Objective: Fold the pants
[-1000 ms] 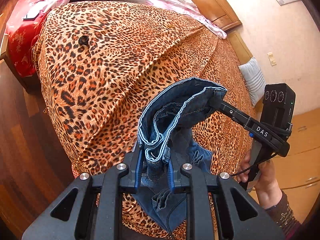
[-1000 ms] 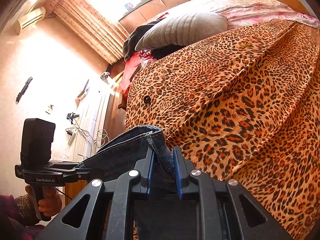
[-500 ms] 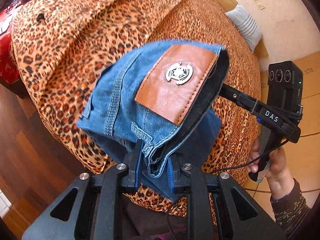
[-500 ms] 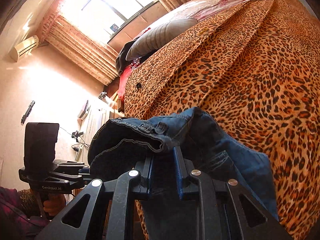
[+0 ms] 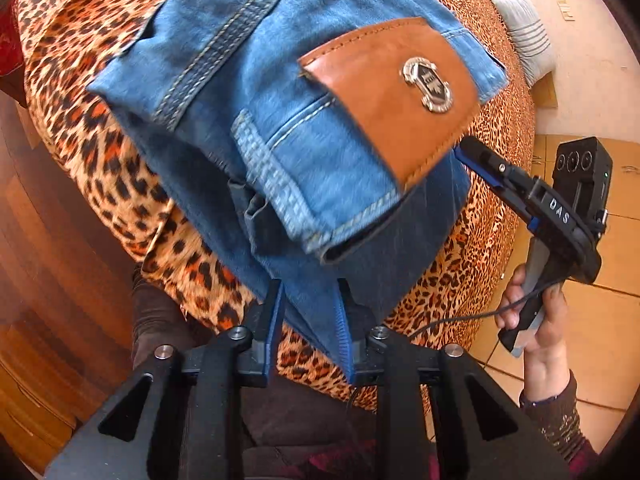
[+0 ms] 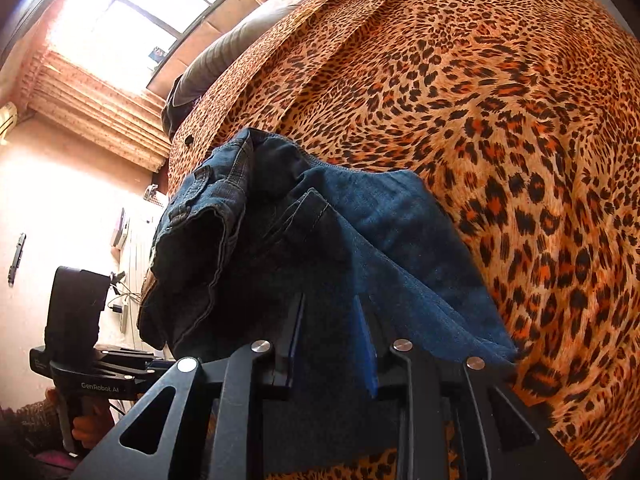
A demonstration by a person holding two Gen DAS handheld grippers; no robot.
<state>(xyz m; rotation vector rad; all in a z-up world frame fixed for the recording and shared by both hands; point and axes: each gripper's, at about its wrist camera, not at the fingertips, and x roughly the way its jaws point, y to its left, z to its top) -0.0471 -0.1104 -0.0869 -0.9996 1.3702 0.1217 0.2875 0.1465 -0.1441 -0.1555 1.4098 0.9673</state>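
Note:
Blue denim pants (image 5: pixel 304 128) with a brown leather waist patch (image 5: pixel 392 92) hang bunched in the air over a leopard-print bed (image 5: pixel 80 80). My left gripper (image 5: pixel 310 316) is shut on the denim close to the camera. My right gripper (image 6: pixel 330 332) is also shut on the pants (image 6: pixel 320 248), whose dark folds drape over its fingers. In the left wrist view the right gripper's black finger (image 5: pixel 496 168) reaches under the patch from the right. In the right wrist view the left gripper's body (image 6: pixel 76 320) shows at lower left.
The leopard bedspread (image 6: pixel 500 100) covers the wide bed. A grey pillow (image 6: pixel 224 56) lies at its head below a bright window (image 6: pixel 152 12). A striped cushion (image 5: pixel 528 36) and wooden cabinets (image 5: pixel 612 184) stand at the right, wooden floor (image 5: pixel 40 280) at the left.
Both grippers have lifted and swung the pants upward and forward over the bed. The waistband with the leather patch has flipped into view and now fills most of the left wrist view.

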